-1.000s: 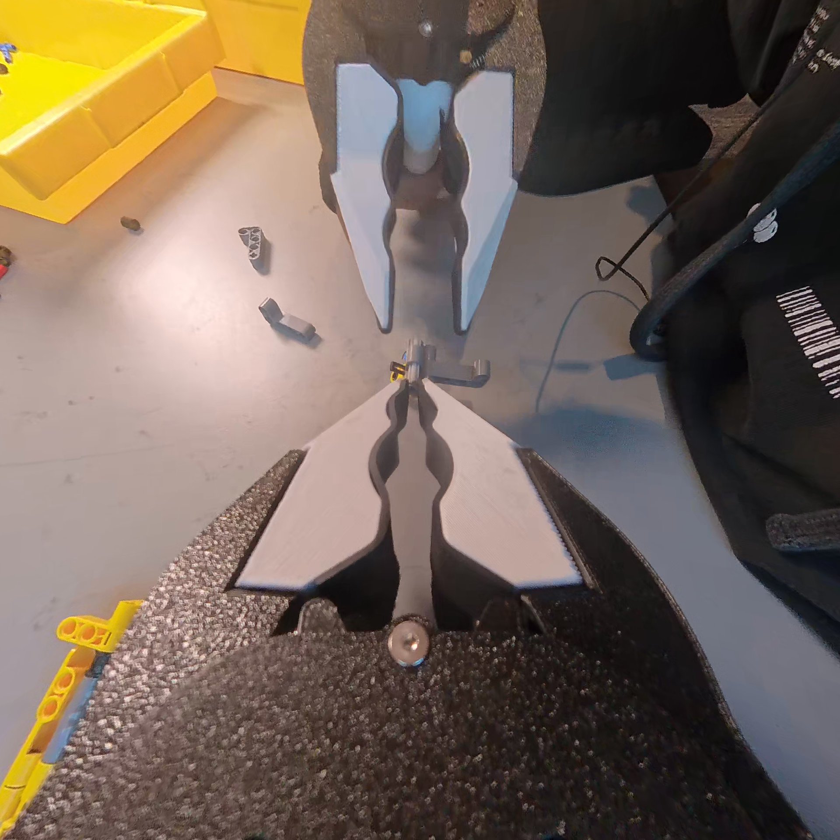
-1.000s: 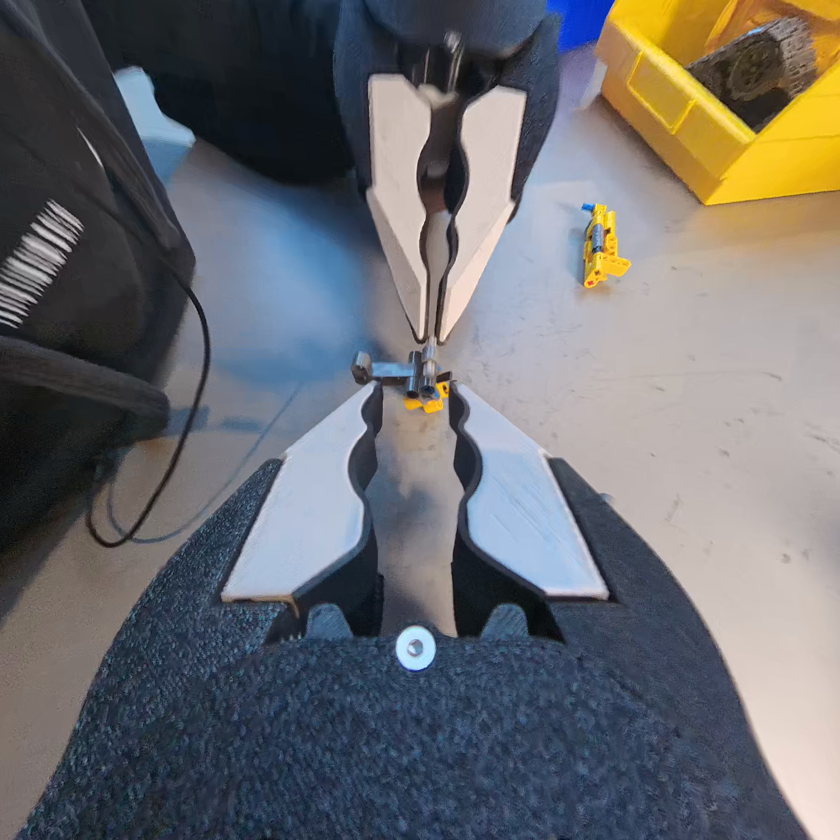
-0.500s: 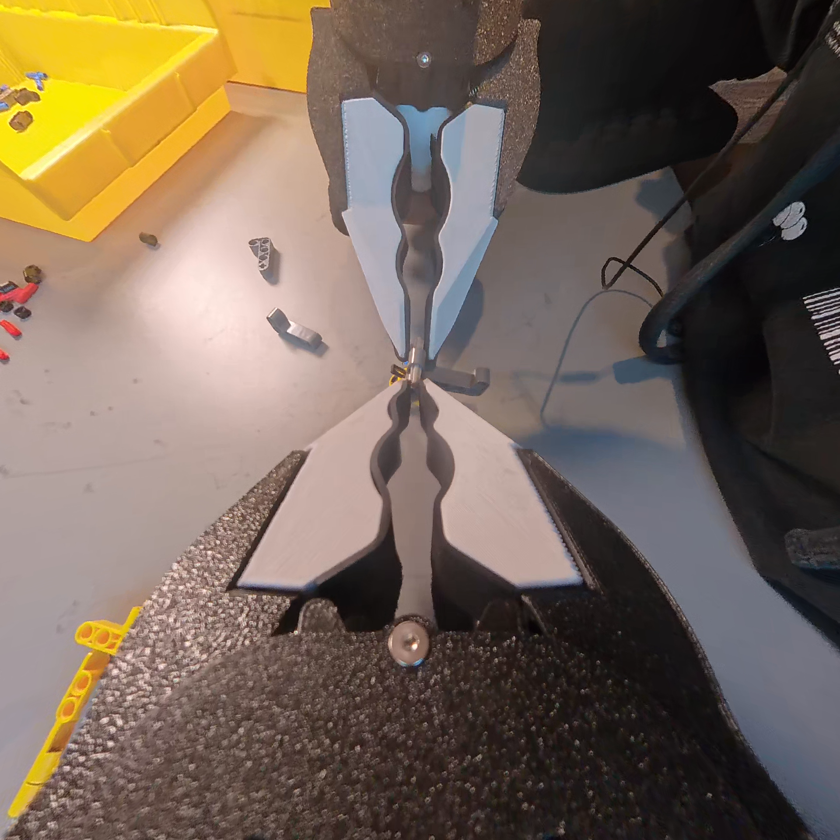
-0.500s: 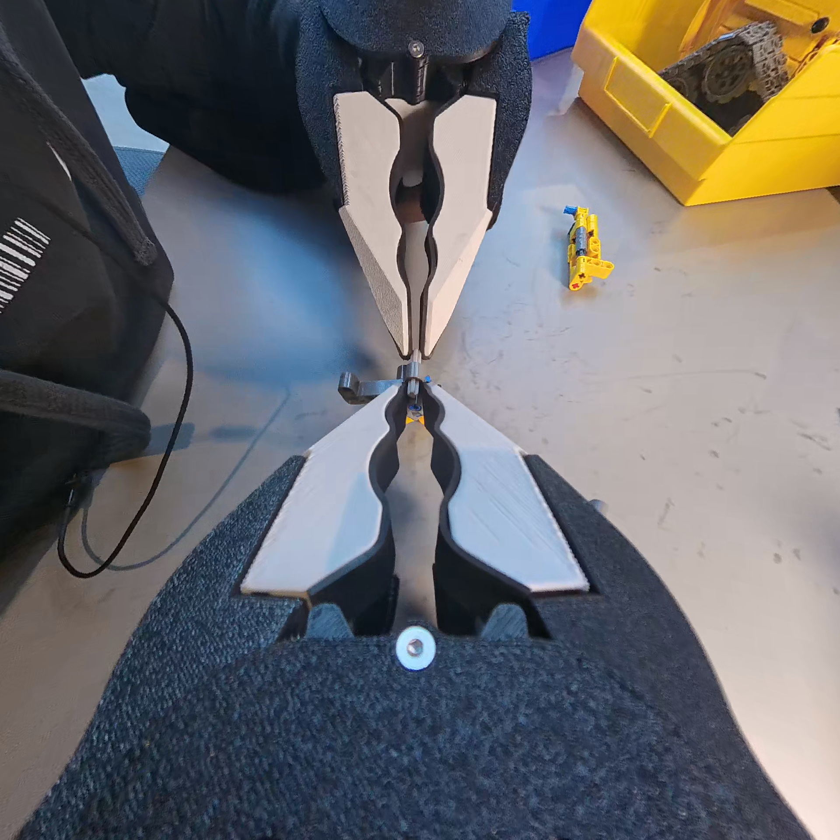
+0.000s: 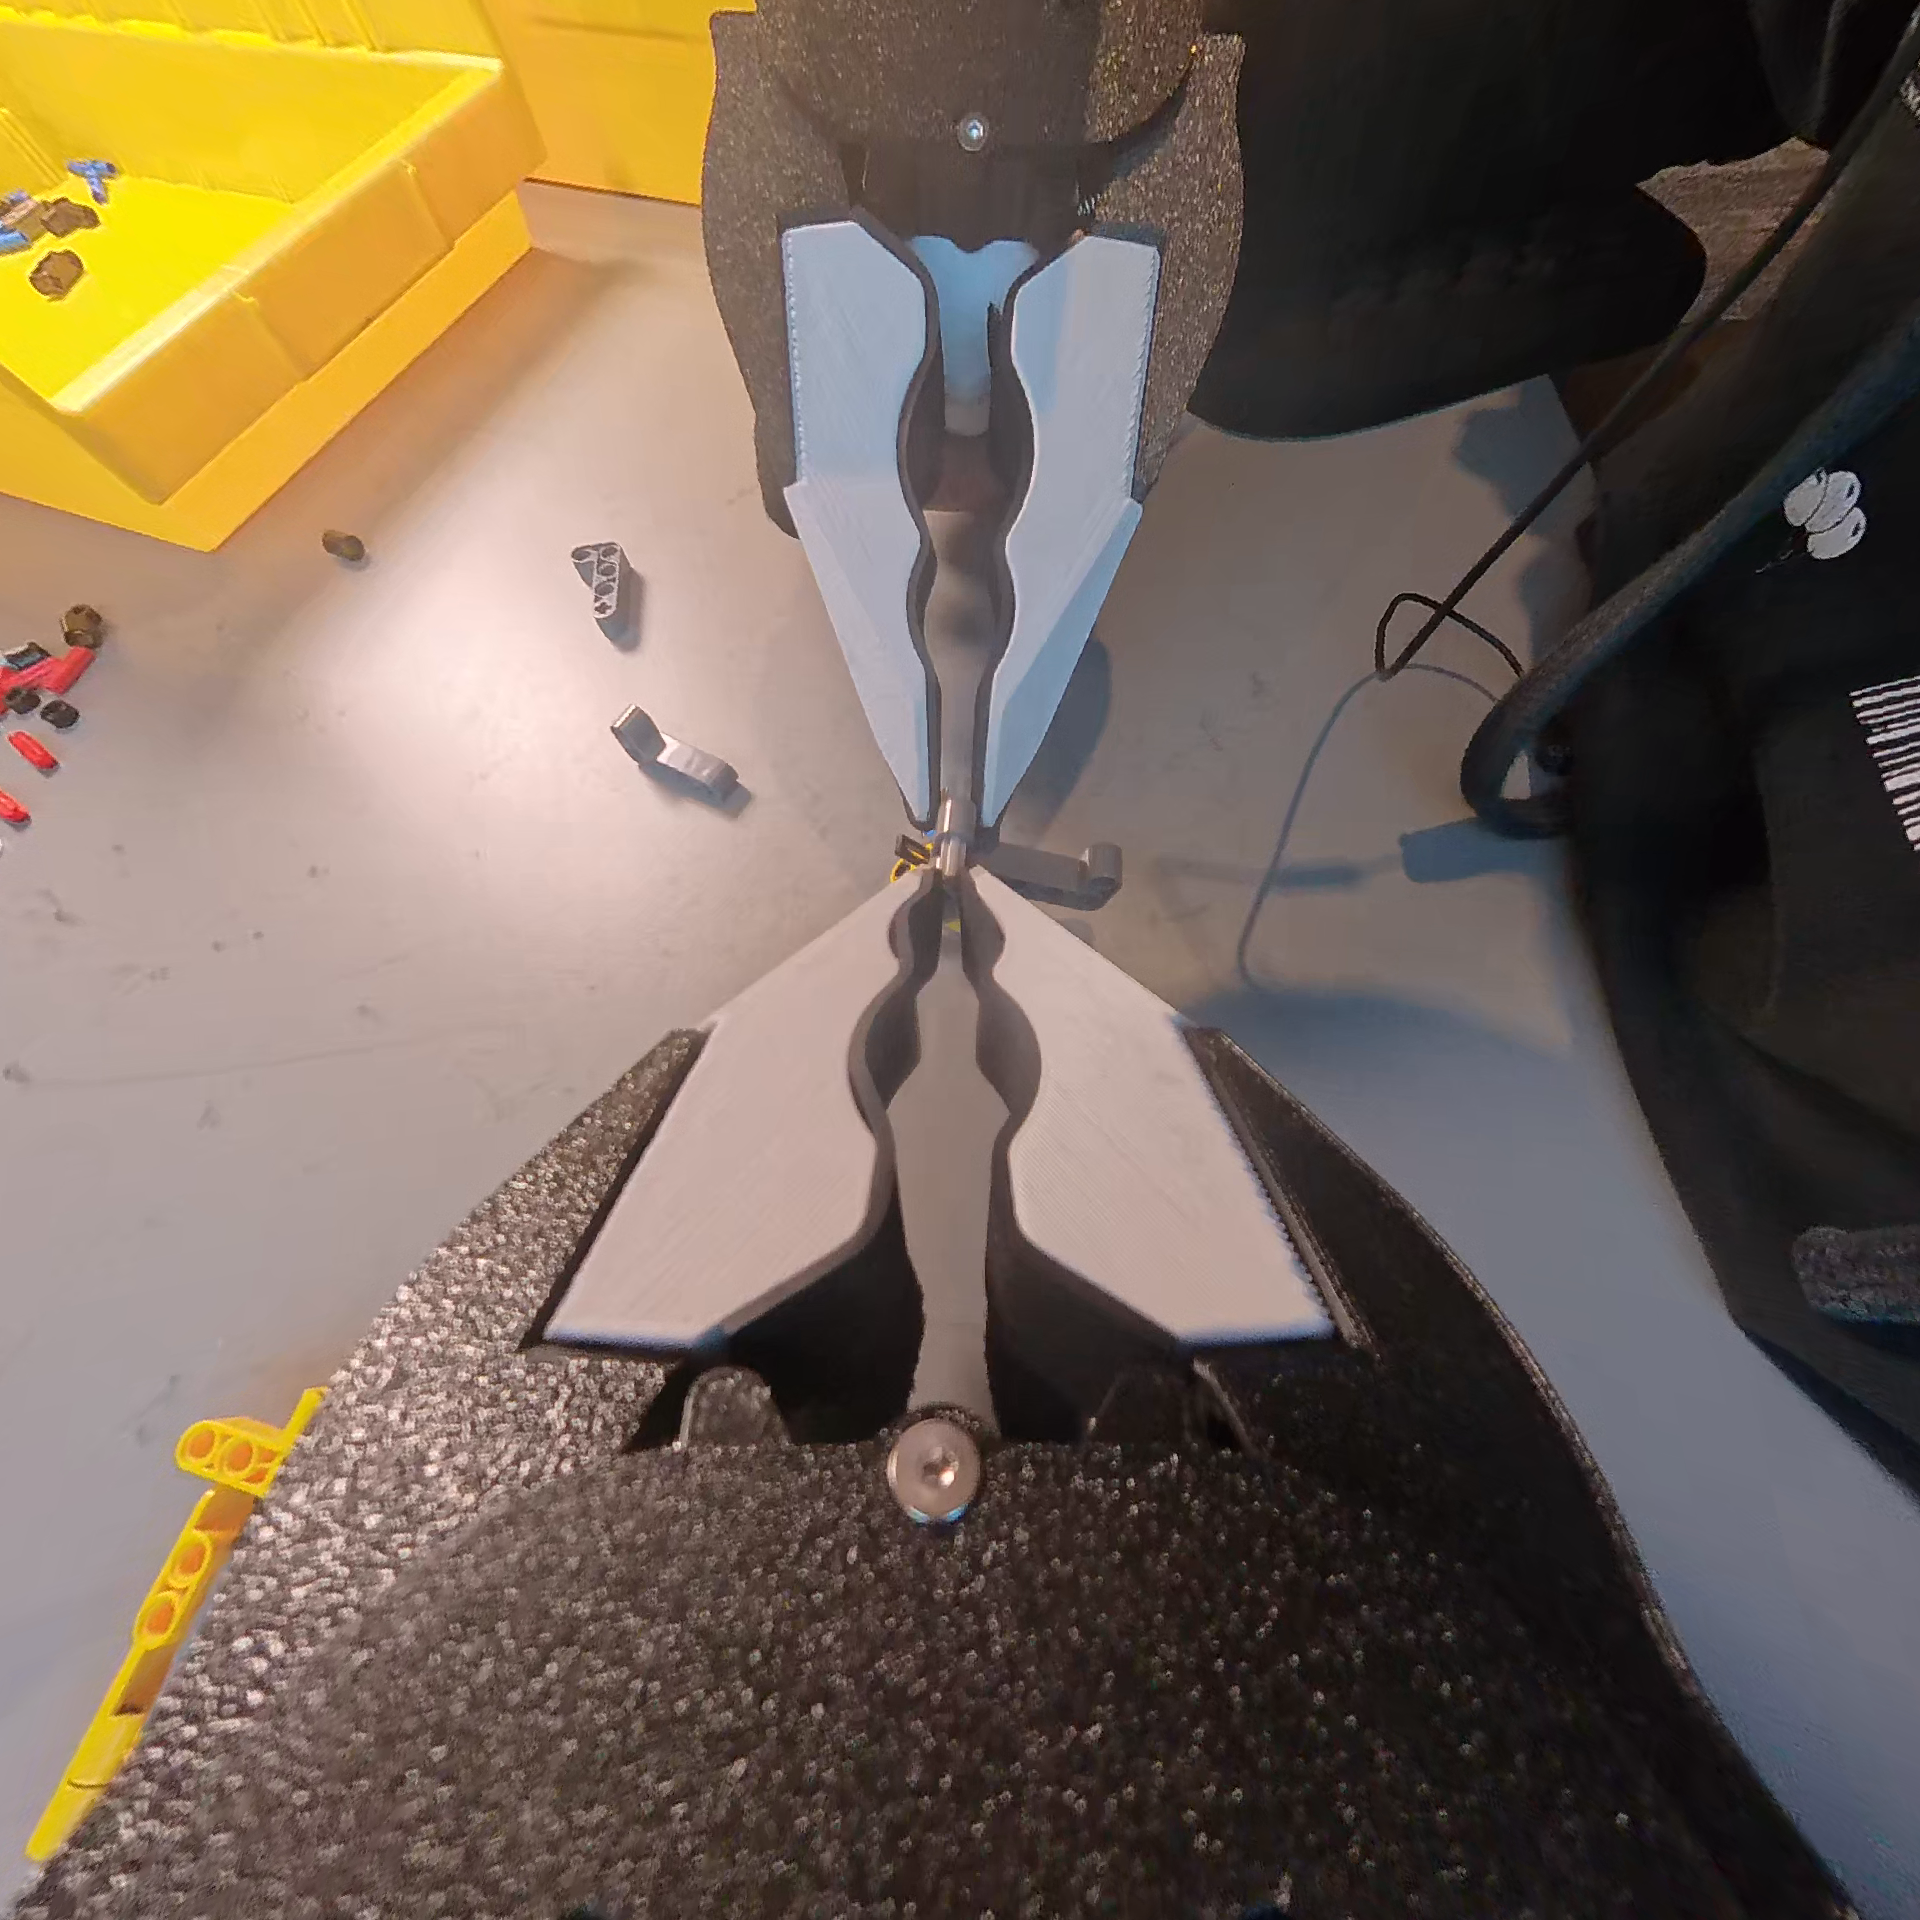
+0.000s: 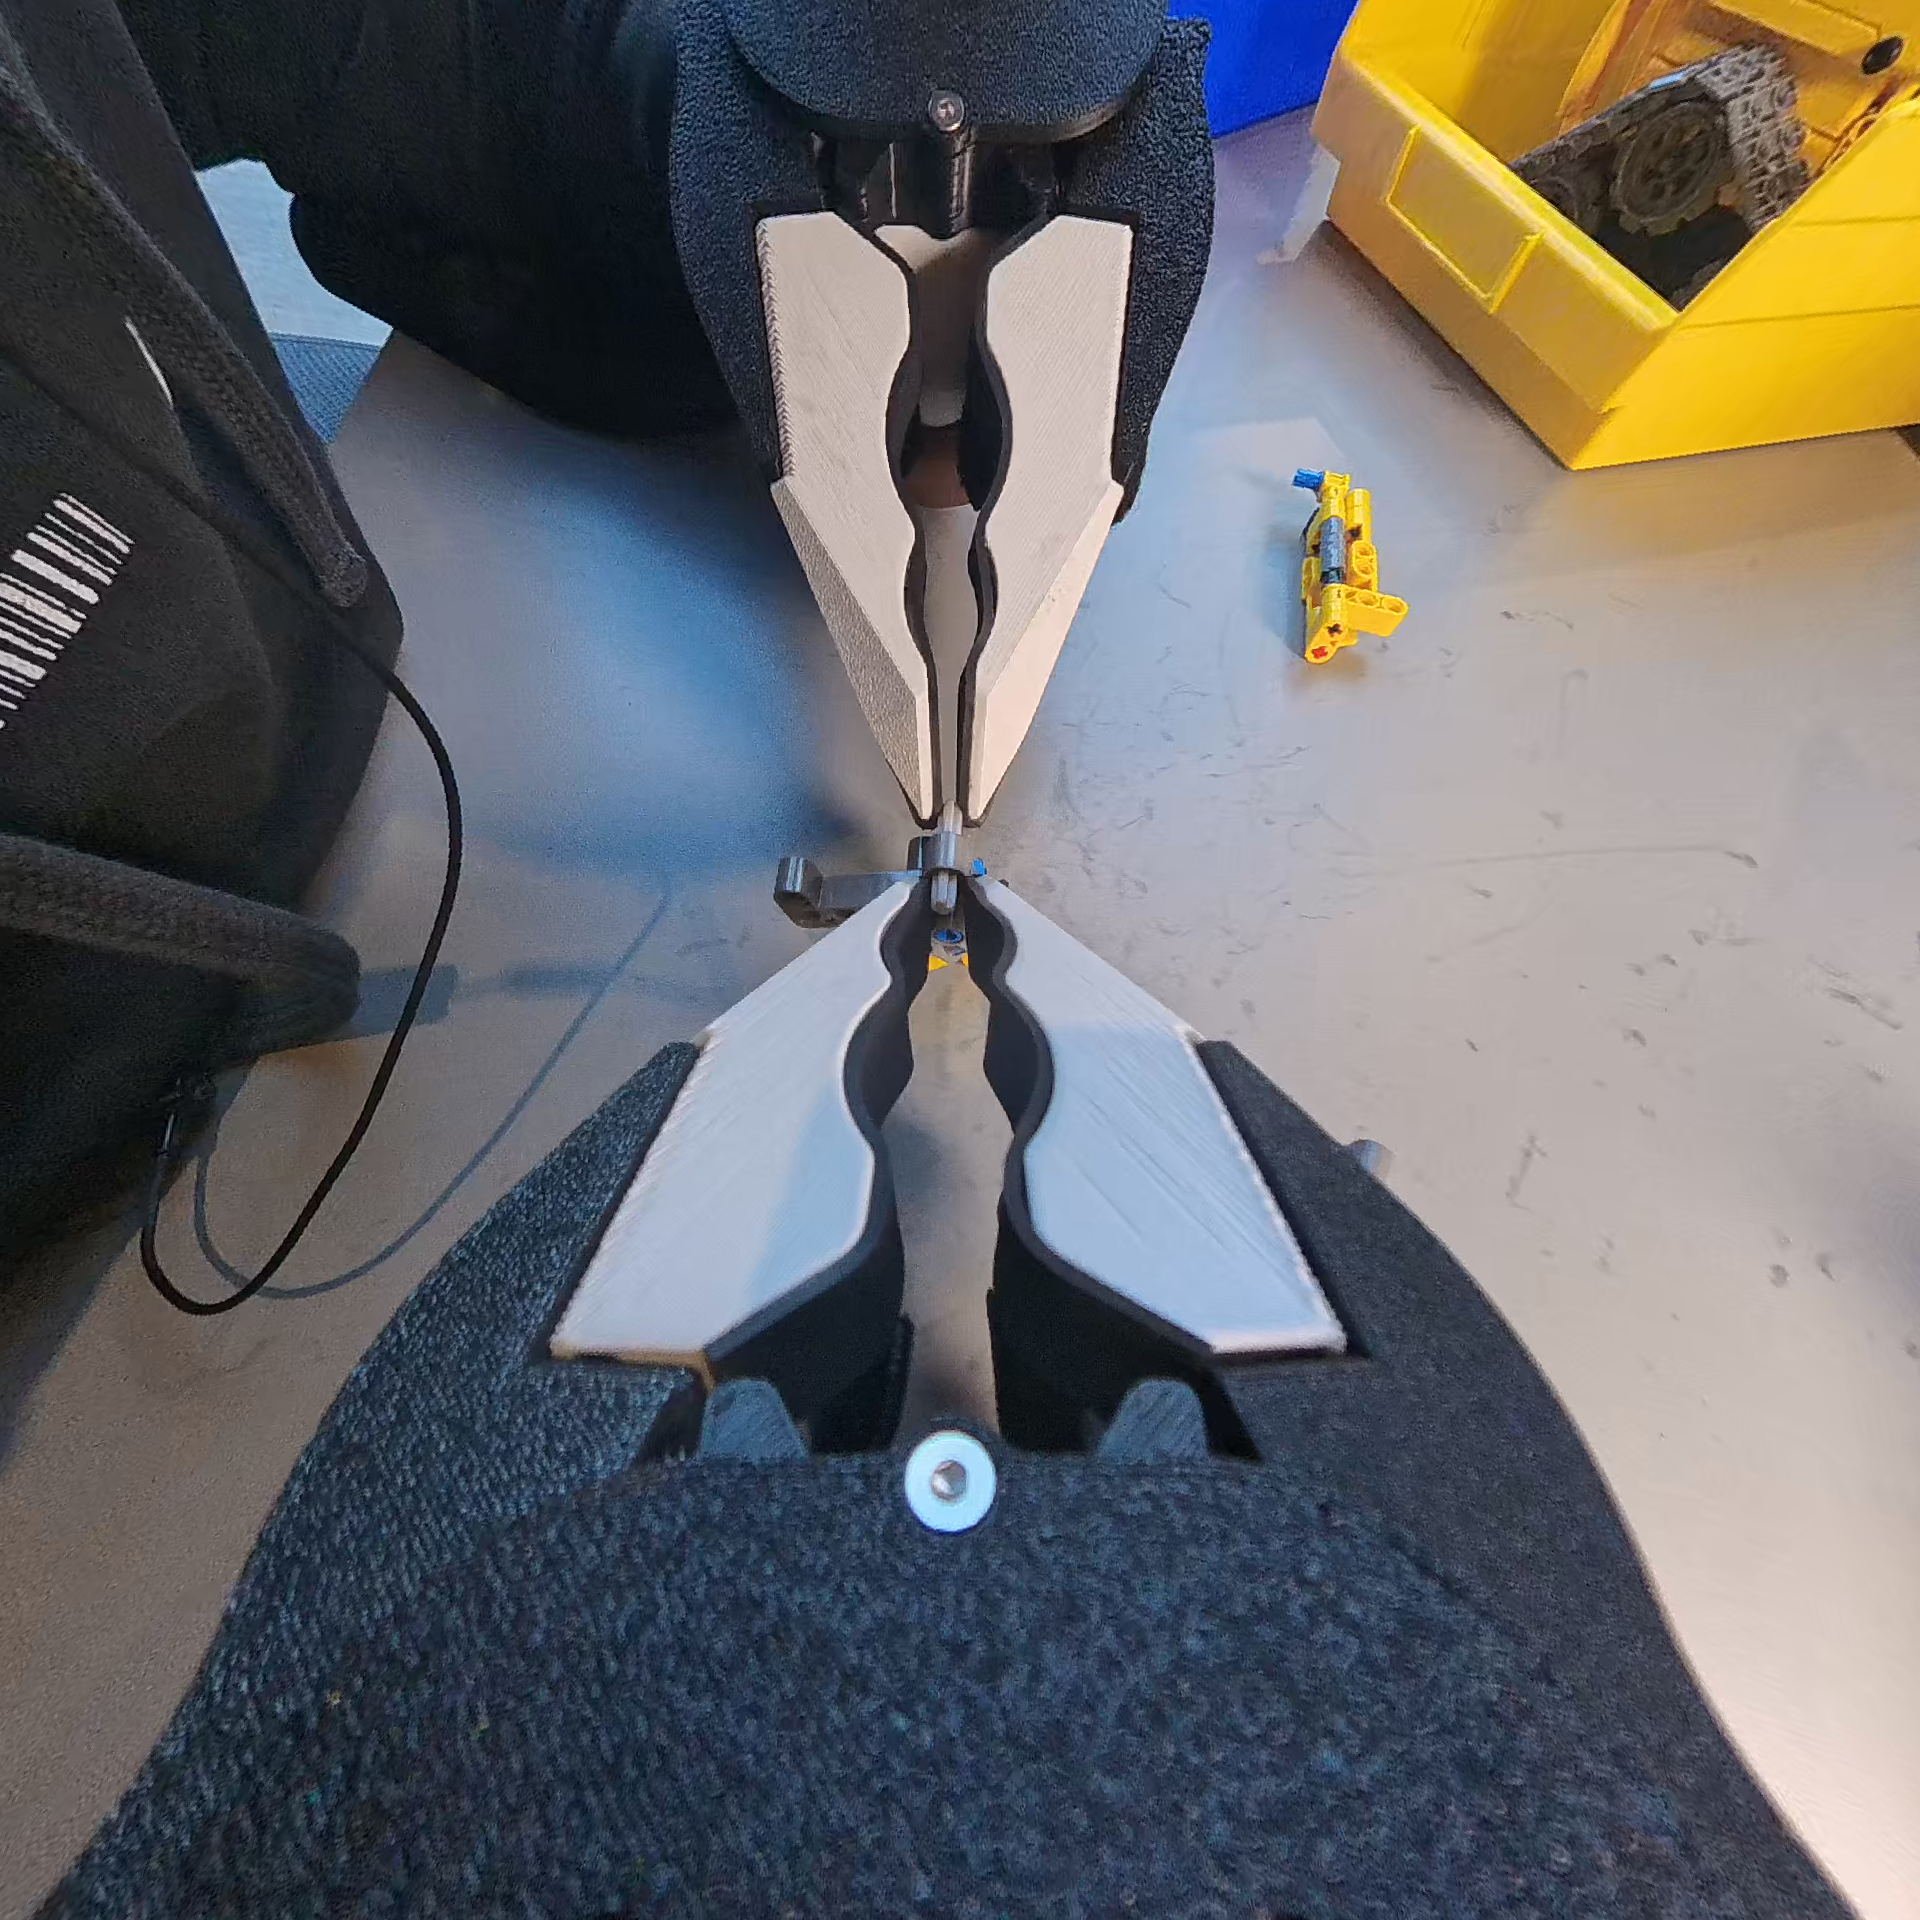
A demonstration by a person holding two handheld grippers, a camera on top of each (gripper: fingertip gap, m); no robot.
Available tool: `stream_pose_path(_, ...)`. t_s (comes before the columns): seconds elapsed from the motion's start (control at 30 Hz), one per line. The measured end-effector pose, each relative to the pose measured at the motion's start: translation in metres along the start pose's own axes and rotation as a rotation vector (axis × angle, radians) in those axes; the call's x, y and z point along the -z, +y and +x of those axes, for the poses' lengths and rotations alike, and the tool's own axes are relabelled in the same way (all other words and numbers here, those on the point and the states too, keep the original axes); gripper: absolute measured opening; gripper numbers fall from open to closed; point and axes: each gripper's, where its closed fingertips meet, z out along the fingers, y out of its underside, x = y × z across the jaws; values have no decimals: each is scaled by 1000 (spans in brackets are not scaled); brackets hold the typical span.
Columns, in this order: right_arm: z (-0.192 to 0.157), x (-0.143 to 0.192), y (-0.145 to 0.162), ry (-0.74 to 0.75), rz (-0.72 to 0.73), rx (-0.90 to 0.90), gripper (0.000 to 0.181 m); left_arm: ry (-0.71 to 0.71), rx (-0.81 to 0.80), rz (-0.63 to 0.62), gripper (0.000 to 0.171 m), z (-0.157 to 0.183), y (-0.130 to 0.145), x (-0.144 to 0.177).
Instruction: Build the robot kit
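My two grippers meet tip to tip over a grey table. Between them is a small building-toy assembly (image 5: pixel 948 854): a light grey axle with a dark grey lever arm (image 5: pixel 1049 864) sticking out sideways and a bit of yellow. My left gripper (image 5: pixel 948 896) is shut on one end of it. My right gripper (image 6: pixel 945 896) is shut on the other end, with a yellow and blue piece (image 6: pixel 945 943) between its fingers. The assembly (image 6: pixel 943 854) is held just above the table. Each gripper also shows in the other's view: the right one (image 5: pixel 951 812) and the left one (image 6: pixel 945 812).
A yellow bin (image 5: pixel 239 312) with small parts stands far left. Loose dark pieces (image 5: pixel 675 750) and red pieces (image 5: pixel 42 686) lie near it, with a yellow beam (image 5: pixel 187 1558). A yellow bin (image 6: pixel 1538 312) holds a tracked wheel; a small yellow assembly (image 6: pixel 1340 566) lies nearby. Black fabric and a cord (image 6: pixel 416 935) lie alongside. From either gripper's tips it is about 15 cm to the yellow beam (image 5: pixel 187 1558). Seen from the right wrist view (image 6: pixel 1361 569) as well.
My right gripper has moved in and shut on the assembly, which my left gripper was holding. The left gripper has stayed shut on it.
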Motion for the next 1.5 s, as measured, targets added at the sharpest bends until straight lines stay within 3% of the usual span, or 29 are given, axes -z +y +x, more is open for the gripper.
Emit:
stream_pose_path(0.83, -1, -1, 0, -11, 0, -6, 6, 30, 11, -4, 3, 2, 2, 1)
stream_pose_path(1.0, -3, 0, -1, -24, 10, -2, 6, 40, 13, 21, 17, 4, -2, 2)
stream_pose_path(1.13, -4, -1, -3, -29, 18, 1, 6, 38, 14, 28, 7, 6, -4, -3)
stream_pose_path(1.5, 0, -1, 2, -7, -12, -1, 17, 6, -24, -42, 7, 1, 9, -4)
